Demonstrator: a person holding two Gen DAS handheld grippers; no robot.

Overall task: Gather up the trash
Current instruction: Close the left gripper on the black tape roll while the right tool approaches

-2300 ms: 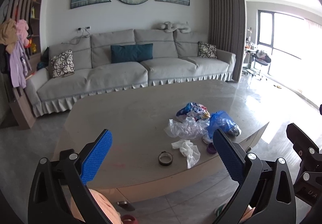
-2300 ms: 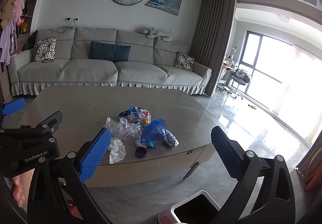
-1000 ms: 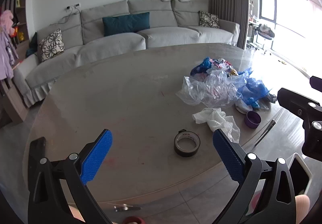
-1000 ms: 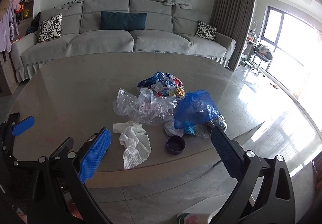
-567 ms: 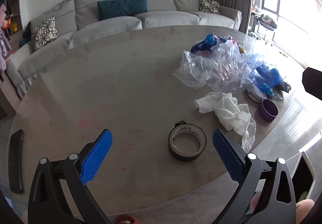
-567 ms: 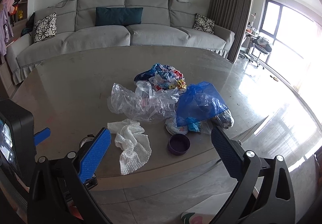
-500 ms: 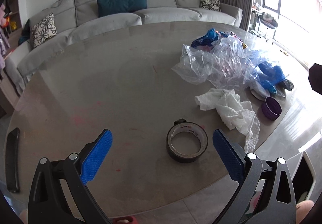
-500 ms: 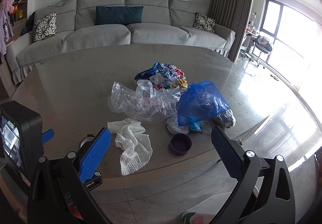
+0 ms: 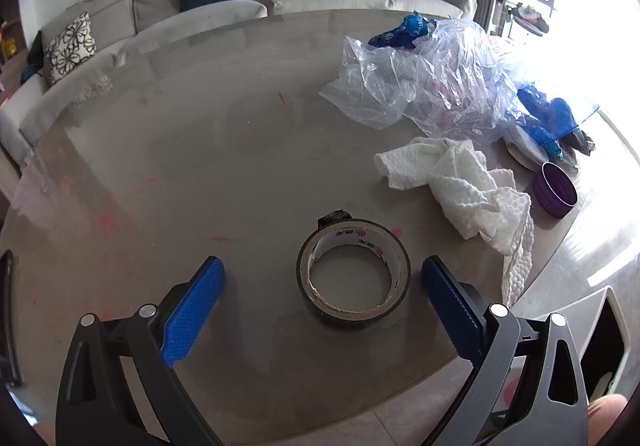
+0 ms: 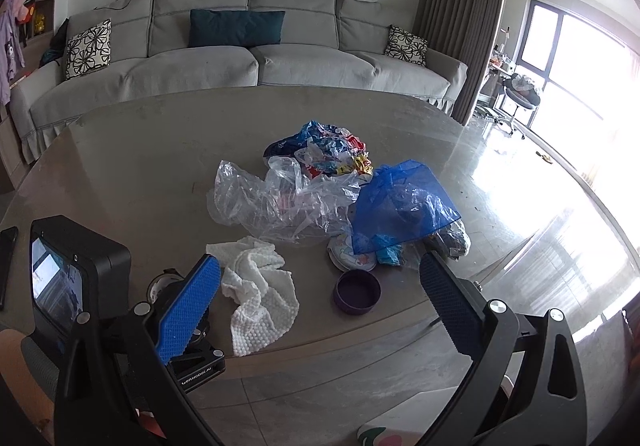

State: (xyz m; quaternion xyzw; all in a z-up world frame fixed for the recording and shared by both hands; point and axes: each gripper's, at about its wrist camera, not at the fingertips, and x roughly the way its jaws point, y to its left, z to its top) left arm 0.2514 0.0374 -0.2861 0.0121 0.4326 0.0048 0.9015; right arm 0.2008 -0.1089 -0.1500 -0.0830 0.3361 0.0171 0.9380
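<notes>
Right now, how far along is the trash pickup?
Nothing looks collected yet. Both grippers are open and empty: the left gripper frames the tape roll, the right gripper faces the pile. Still on the table: paper towel, clear plastic, blue bag, purple cap, wrappers.

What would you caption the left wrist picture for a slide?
Open left gripper approaches a roll of tape on the table, crumpled paper towel beside it.
</notes>
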